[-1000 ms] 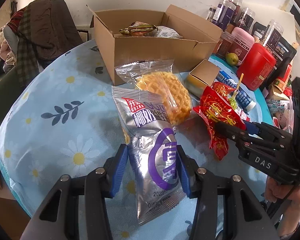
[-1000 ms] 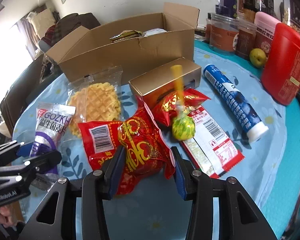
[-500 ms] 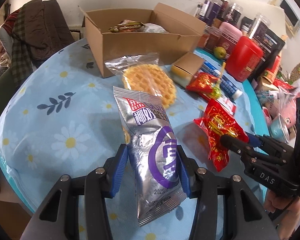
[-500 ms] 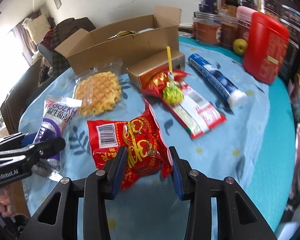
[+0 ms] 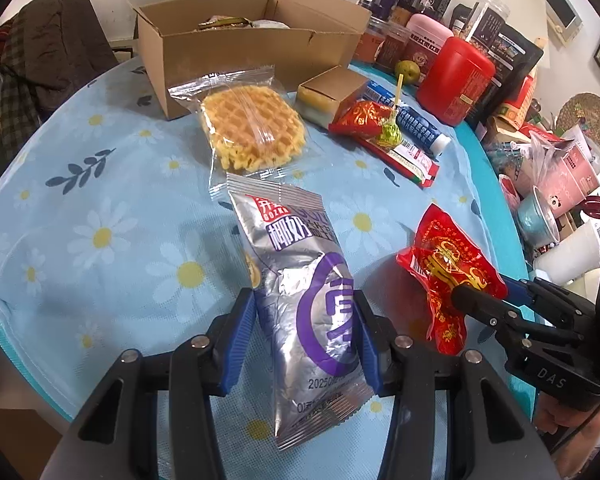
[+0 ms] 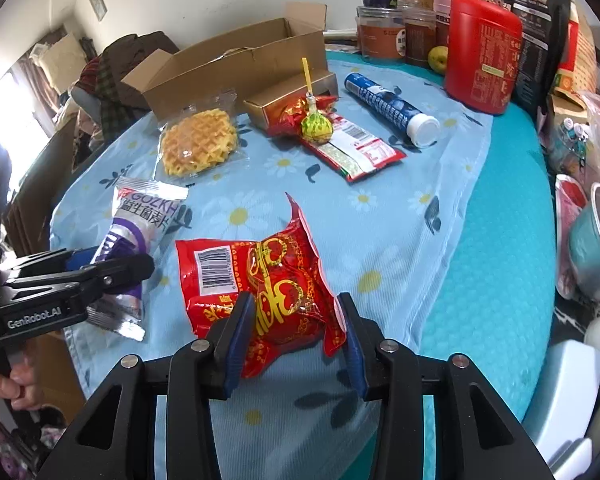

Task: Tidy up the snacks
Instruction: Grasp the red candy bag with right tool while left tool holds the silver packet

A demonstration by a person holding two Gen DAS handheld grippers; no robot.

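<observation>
Low in the left wrist view, the left gripper [image 5: 306,332] clamps a silver snack packet [image 5: 304,300], whose printed date is partly hidden by creases. At the bottom of the right wrist view, the right gripper [image 6: 296,332] grips a red snack packet [image 6: 260,284], its lower edge hidden behind the fingers [image 6: 238,336]; the cardboard box [image 6: 236,68] at upper centre hides its contents.

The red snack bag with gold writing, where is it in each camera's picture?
Left wrist view: the red snack bag is at lower right, pinched by the right gripper.
Right wrist view: the same bag fills the lower middle, between that gripper's blue jaws.
Shared landmark: the wrapped waffle lying in front of the cardboard box.
</observation>
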